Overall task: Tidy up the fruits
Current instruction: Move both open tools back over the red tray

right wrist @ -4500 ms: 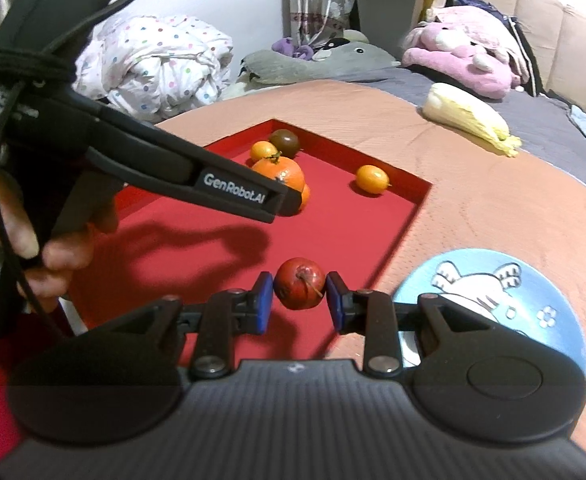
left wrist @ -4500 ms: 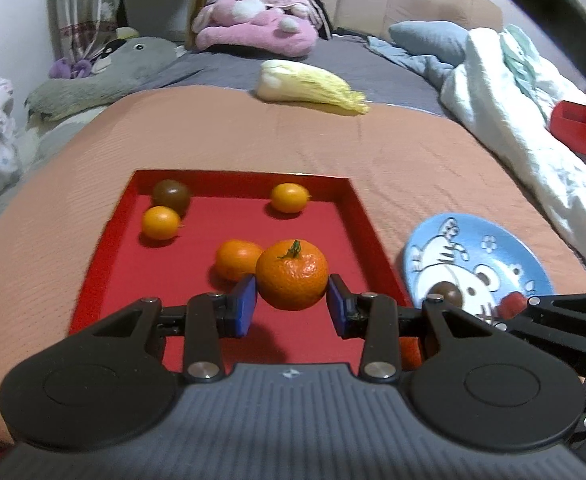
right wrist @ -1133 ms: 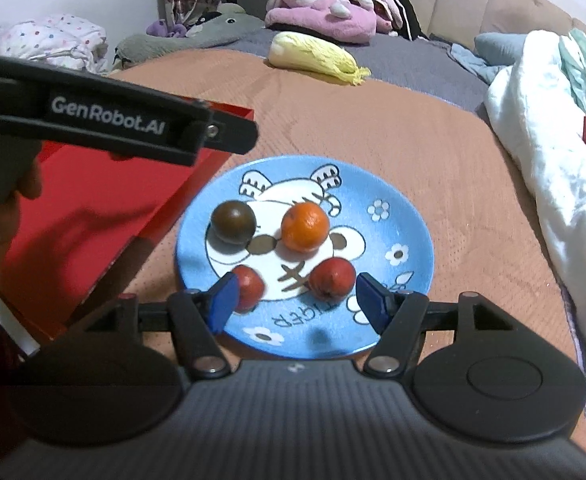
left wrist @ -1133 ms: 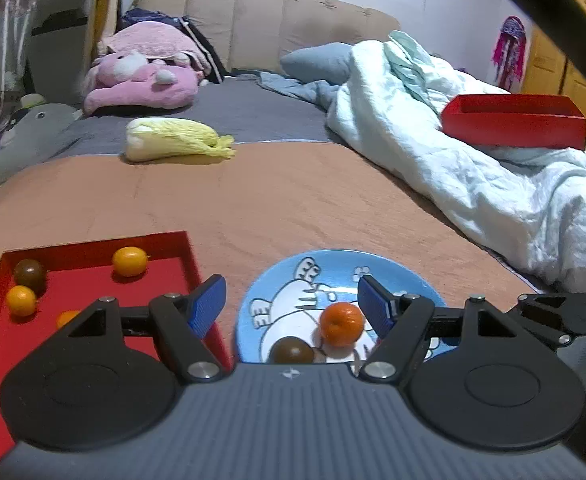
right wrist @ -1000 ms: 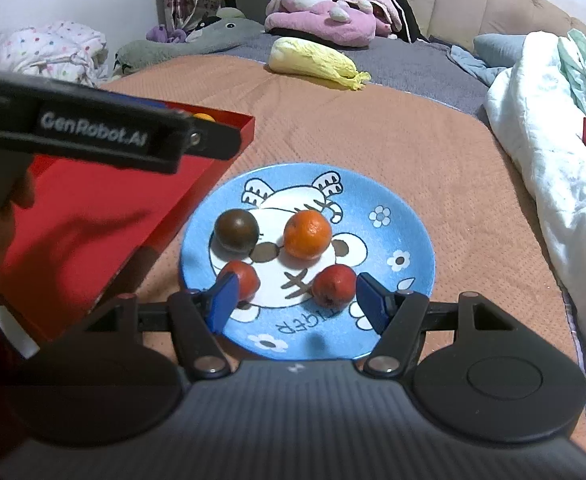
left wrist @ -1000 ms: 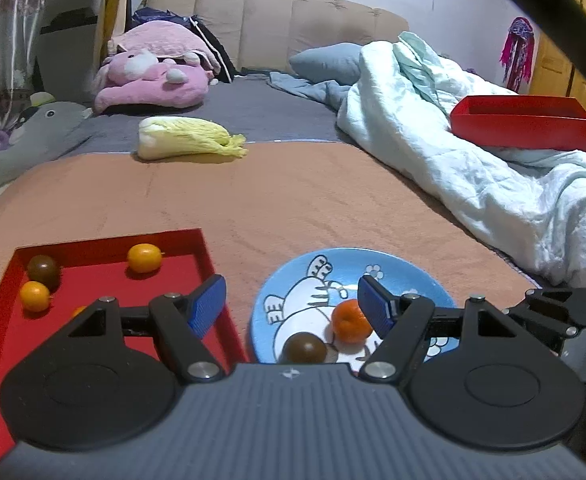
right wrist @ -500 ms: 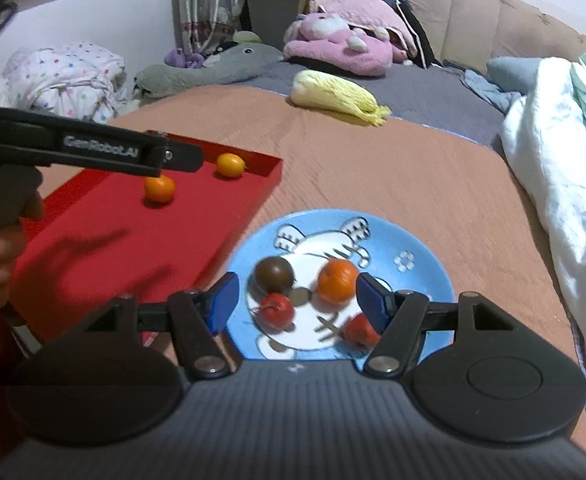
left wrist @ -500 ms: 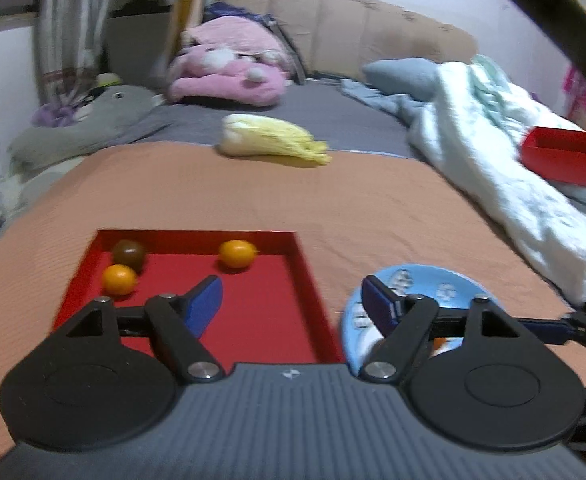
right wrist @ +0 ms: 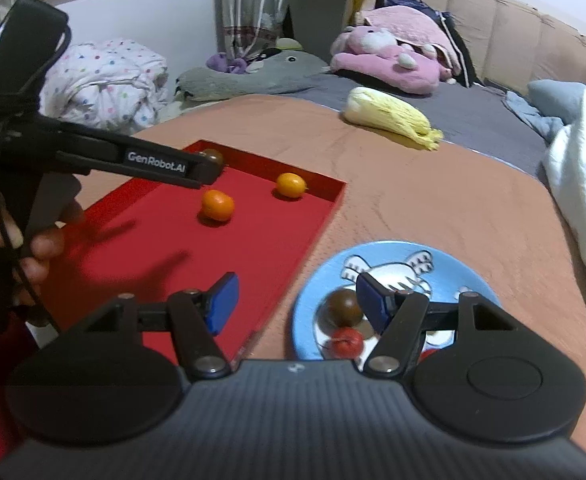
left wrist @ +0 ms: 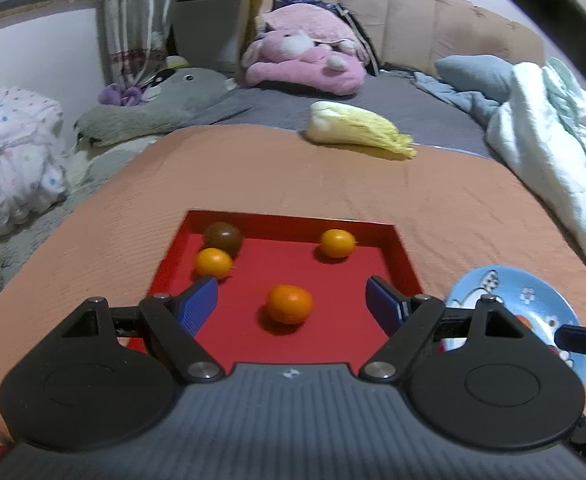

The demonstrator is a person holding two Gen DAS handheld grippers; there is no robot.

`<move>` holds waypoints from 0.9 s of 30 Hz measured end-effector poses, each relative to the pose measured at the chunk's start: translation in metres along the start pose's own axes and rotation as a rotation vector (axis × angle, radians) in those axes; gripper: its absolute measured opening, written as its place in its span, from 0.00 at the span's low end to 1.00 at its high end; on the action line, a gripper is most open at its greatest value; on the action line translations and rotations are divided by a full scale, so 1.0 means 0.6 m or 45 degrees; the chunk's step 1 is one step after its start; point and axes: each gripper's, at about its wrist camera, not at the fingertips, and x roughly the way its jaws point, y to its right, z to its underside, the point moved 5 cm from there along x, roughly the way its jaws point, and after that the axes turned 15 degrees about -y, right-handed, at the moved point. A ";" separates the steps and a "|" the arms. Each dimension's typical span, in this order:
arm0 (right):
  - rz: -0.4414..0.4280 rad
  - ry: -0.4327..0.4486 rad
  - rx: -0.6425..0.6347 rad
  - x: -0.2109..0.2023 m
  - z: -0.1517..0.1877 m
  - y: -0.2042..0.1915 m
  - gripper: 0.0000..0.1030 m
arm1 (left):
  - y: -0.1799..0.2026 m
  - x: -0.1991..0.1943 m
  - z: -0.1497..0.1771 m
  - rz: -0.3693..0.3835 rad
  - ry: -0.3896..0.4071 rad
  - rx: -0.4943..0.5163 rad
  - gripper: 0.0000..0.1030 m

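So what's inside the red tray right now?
The red tray holds four loose fruits: a dark brown one in the far left corner, touching an orange one, another orange one near the far wall, and one mid-tray. The left gripper covers the tray's near end.

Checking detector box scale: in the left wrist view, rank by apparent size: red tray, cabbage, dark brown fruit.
1. red tray
2. cabbage
3. dark brown fruit
The cabbage lies farther away, so it looks smaller than it is.

Shallow red tray (left wrist: 403, 258): smooth, matt. Round blue cartoon plate (right wrist: 445, 254): glossy, glazed. Salmon ribbed cloth cover (left wrist: 333, 184): matt, textured. Orange fruits (left wrist: 289, 304): slight sheen.
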 end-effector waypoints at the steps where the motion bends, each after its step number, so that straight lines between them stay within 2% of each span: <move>1: -0.006 0.001 -0.005 0.002 -0.003 -0.004 0.65 | -0.006 0.000 -0.001 -0.006 -0.001 -0.009 0.82; 15: -0.073 -0.001 -0.101 0.038 -0.053 -0.070 0.65 | -0.046 0.007 -0.003 -0.039 -0.018 -0.049 0.82; 27: -0.083 -0.021 -0.124 0.077 -0.087 -0.086 0.65 | -0.066 0.036 -0.010 -0.035 -0.045 -0.067 0.82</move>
